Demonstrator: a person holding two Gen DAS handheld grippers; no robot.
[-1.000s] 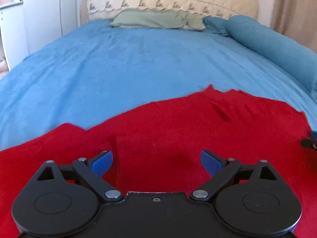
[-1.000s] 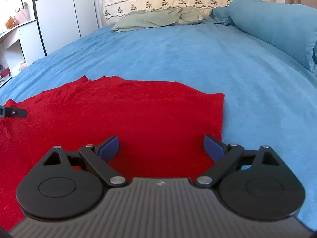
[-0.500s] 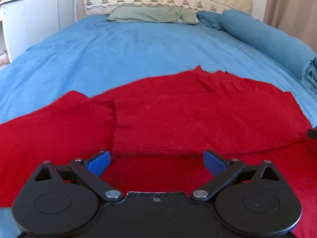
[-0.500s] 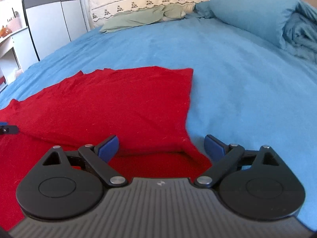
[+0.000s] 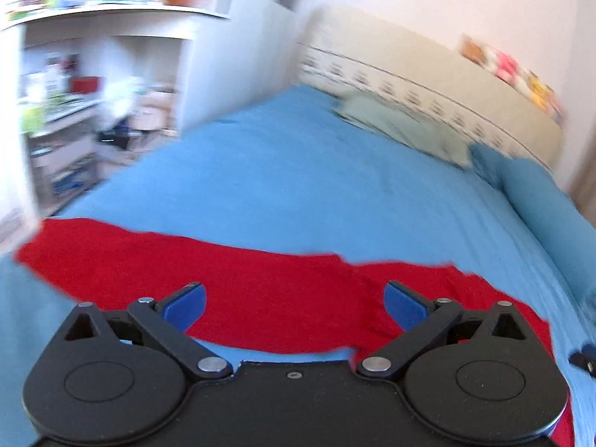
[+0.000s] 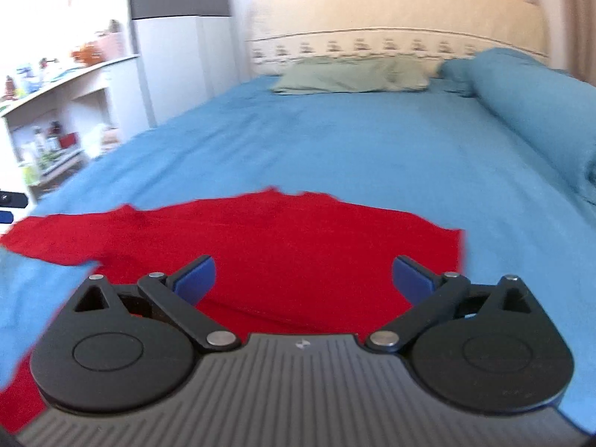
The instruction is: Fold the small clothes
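Both of my claws have pulled back and lifted since a moment ago, when they sat low over the cloth; the left view has swung toward the shelves and blurs with the motion. The bed (image 6: 335, 141) carries everything, its blue cover running bare to the headboard, so I have wide open room ahead and to either side. Across the bed's near edge lies the red garment (image 6: 283, 246), now a shallower band with its far edge straight, one end reaching toward the bed's left edge and its right corner square on the cover. I judge one fold has just been laid and I am between folds. My left gripper (image 5: 294, 303) is released, jaws wide apart, holding nothing, with the cloth's near edge just below it. My right gripper (image 6: 303, 275) is likewise spread and empty above the cloth. Next I think I must pick an end and carry it across, pinching only cloth, not the cover beneath.
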